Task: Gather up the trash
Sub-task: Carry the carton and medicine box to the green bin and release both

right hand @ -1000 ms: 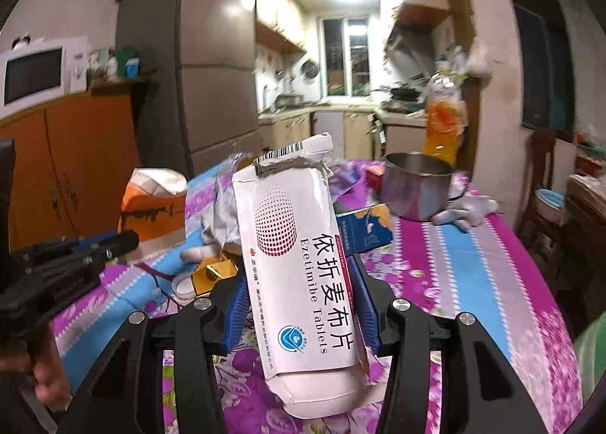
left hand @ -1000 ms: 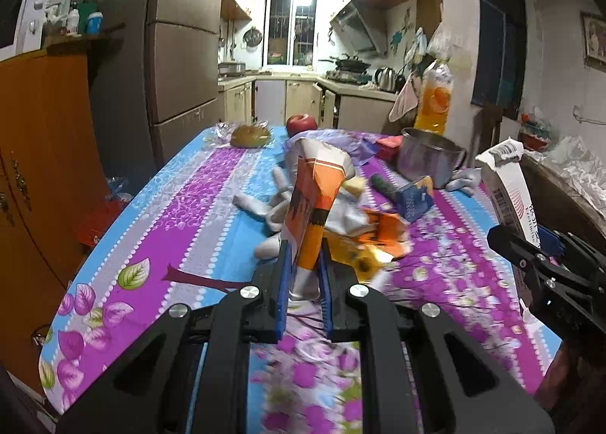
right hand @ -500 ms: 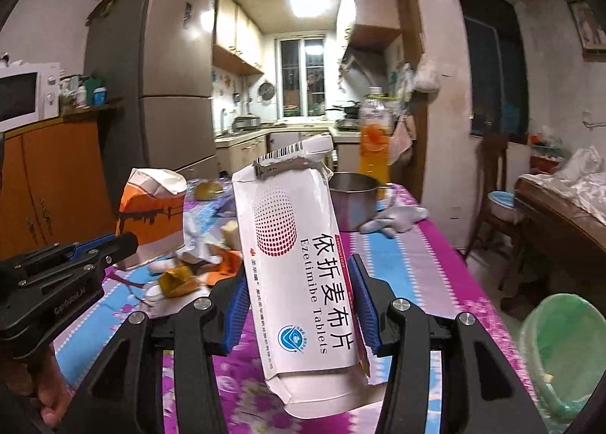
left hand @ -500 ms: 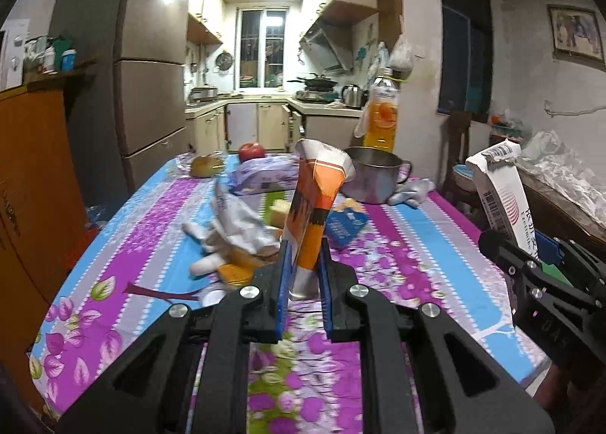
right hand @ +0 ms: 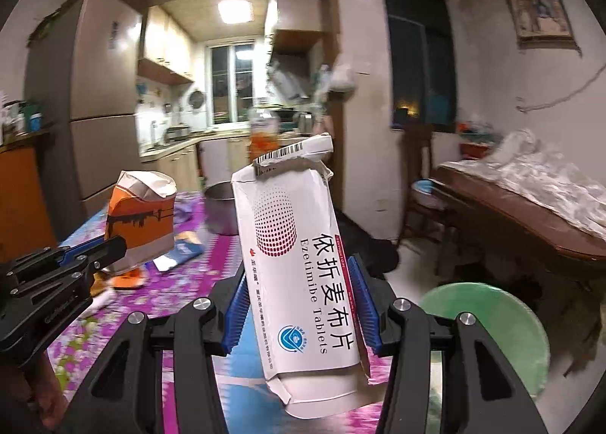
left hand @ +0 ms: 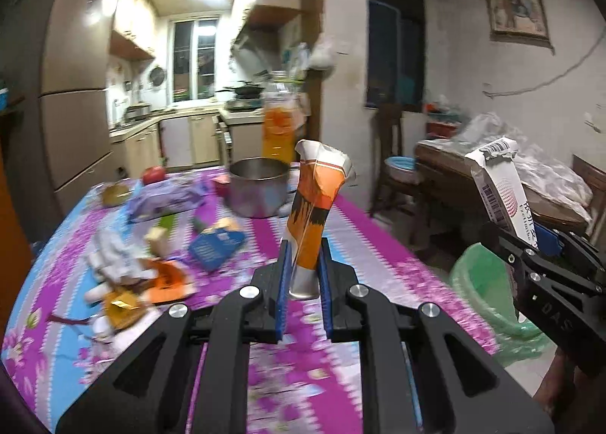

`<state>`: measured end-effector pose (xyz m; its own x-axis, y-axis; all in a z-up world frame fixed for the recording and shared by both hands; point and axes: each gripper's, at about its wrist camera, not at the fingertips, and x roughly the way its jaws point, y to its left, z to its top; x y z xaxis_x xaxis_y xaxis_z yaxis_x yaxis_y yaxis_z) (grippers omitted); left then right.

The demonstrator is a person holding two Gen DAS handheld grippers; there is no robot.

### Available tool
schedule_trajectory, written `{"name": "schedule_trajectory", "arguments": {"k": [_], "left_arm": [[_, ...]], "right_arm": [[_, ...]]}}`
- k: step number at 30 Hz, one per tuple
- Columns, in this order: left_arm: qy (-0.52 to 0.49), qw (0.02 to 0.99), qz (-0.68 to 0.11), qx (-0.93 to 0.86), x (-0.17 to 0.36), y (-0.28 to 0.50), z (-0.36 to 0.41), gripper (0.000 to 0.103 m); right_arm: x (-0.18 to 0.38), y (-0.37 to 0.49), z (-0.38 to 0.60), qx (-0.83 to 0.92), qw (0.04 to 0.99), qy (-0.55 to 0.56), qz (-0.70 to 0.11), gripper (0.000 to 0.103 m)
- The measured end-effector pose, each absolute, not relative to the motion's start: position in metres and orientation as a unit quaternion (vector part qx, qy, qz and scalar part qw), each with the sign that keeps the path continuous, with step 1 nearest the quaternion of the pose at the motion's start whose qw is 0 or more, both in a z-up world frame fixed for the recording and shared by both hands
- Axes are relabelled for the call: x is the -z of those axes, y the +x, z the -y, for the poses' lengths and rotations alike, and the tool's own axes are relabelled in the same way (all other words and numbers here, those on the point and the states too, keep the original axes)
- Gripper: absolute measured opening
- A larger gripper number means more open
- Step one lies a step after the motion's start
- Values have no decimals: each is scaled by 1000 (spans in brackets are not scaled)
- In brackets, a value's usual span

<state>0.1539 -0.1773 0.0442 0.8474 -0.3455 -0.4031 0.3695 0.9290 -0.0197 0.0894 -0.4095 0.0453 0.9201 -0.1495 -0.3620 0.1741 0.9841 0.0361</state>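
My left gripper (left hand: 303,271) is shut on a crumpled orange carton (left hand: 316,206) and holds it upright above the table; the carton also shows in the right wrist view (right hand: 142,220). My right gripper (right hand: 301,305) is shut on a white Ezetimibe tablet box (right hand: 299,263), torn open at the top; the box also shows in the left wrist view (left hand: 502,191). A bin with a green bag (right hand: 488,324) stands on the floor to the right of the table, also in the left wrist view (left hand: 488,290). More trash (left hand: 140,274) lies on the table at the left.
The floral tablecloth table (left hand: 360,240) carries a metal pot (left hand: 259,185), an orange juice bottle (left hand: 278,127), an apple (left hand: 153,174) and a blue box (left hand: 216,246). A wooden table with plastic sheeting (right hand: 530,202) stands at the right. A chair (left hand: 397,165) stands beyond the bin.
Both grippers have swung to the right with their loads still held. The table's right edge and the green-bagged bin have come into view.
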Motion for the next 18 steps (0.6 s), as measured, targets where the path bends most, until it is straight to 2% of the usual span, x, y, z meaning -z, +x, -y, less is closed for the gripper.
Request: {"name": "schedule_trajectory", "arguments": {"k": [9,18], "left_arm": [[47,943,-204,257,-46,149,266,12],[71,910,-240,330,-32,150,348,12]], "right_arm": [[-50,58,507,152,968,47,-193,51],[-32,52,616,201,938,87,-269,51]]}}
